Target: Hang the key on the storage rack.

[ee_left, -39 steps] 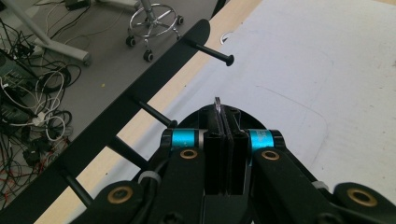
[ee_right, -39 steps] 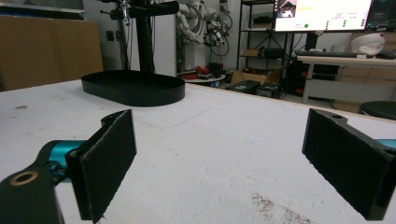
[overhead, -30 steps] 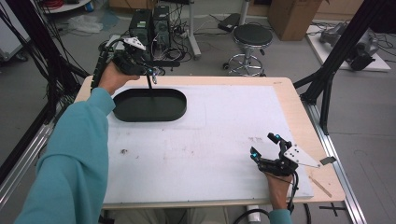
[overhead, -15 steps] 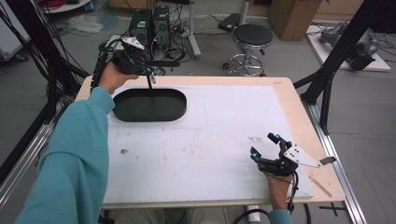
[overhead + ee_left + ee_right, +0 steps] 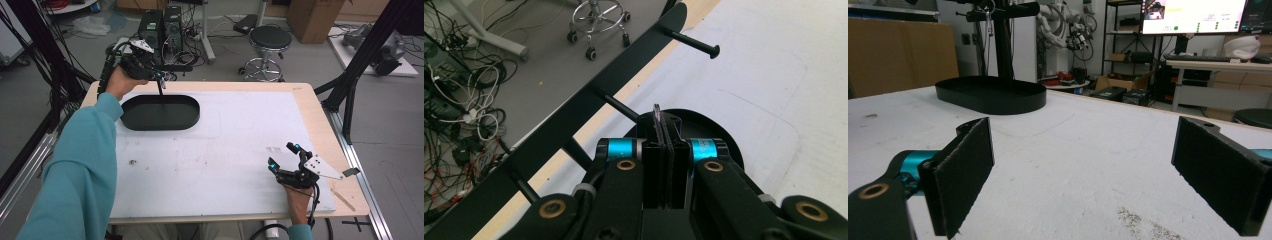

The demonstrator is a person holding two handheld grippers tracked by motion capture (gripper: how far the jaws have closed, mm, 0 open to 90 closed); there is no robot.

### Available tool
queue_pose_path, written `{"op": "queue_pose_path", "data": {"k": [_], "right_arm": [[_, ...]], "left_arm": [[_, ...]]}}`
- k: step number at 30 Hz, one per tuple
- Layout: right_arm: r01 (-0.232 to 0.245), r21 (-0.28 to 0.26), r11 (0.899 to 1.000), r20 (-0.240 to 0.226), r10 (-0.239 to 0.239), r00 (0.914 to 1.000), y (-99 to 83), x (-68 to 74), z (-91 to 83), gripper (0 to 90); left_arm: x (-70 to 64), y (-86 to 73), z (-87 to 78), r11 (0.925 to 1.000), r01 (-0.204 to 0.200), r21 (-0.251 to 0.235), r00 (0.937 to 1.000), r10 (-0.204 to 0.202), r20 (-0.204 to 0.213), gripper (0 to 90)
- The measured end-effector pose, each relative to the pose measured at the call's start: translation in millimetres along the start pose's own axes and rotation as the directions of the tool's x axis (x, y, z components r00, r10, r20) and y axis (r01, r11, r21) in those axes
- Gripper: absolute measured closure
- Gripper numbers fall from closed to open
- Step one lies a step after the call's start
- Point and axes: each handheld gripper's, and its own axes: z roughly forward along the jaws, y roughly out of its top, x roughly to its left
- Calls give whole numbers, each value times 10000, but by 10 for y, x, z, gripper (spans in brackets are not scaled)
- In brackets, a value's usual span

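Observation:
A black stand has an oval tray base [image 5: 160, 114], a thin upright post [image 5: 161, 87] and a cross bar [image 5: 574, 117] with several pegs. It stands at the table's far left. My left gripper [image 5: 150, 67] is at the top of the stand, beside the bar. In the left gripper view, my left gripper [image 5: 664, 125] is shut on a thin dark part of the stand. My right gripper [image 5: 282, 155] rests low at the near right of the white mat, wide open with nothing between its pads [image 5: 965, 172]. From the right gripper view, the stand's base [image 5: 990, 96] lies far ahead.
A white mat [image 5: 225, 145] covers most of the wooden table [image 5: 305, 90]. Black frame struts [image 5: 350, 85] rise at the right edge. A stool [image 5: 270, 40] and computer cases stand on the floor beyond the far edge.

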Motion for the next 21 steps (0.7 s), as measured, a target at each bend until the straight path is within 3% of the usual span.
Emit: {"op": "queue_pose_path", "data": {"k": [21], "right_arm": [[-59,55,10000,-25,59,10000,-1,6,-3,92]], "left_arm": [[44,-7,58,9999,96,-80,9993,-99,-374,882]]}}
